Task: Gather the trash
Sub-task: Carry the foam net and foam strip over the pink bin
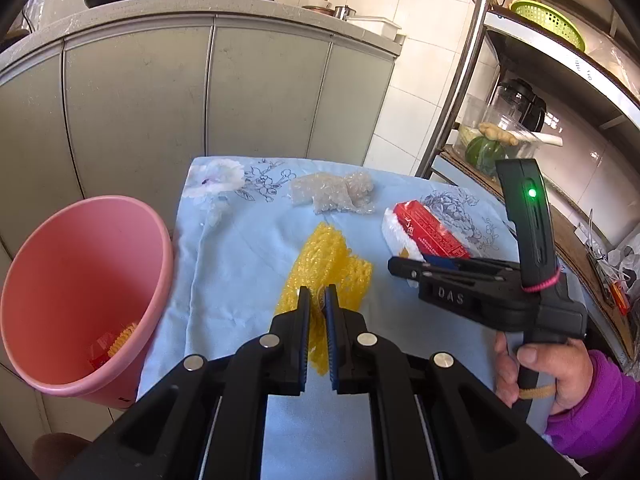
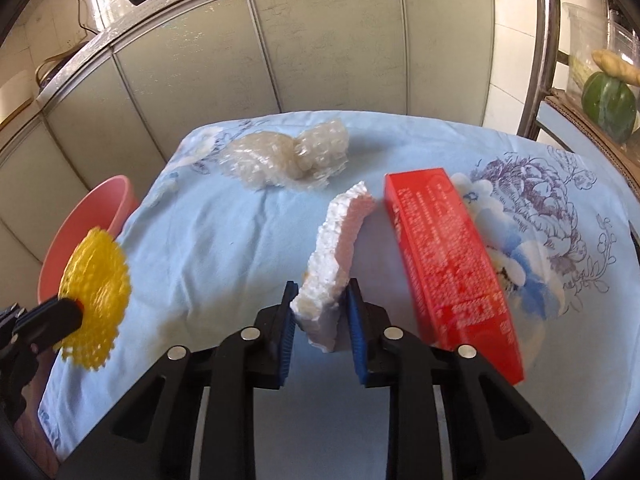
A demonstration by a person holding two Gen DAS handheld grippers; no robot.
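Right wrist view, right hand-held gripper (image 2: pixel 320 300) pinching white foam piece (image 2: pixel 336 248) (red box (image 2: pixel 448 256) just beside), left hand-held gripper (image 1: pixel 317 300) clamping yellow mesh (image 1: pixel 324 256).

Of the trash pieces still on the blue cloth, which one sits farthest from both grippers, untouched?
The clear bubble wrap, crumpled near the cloth's far edge. The yellow foam net is in the left gripper, the white foam chunk in the right gripper, the red box beside it.

A table under a pale blue flowered cloth (image 2: pixel 224 248) carries 2 loose pieces: a crumpled wad of clear bubble wrap (image 2: pixel 286 156) near the far edge, and a long red box (image 2: pixel 452 264) lying toward the right side.
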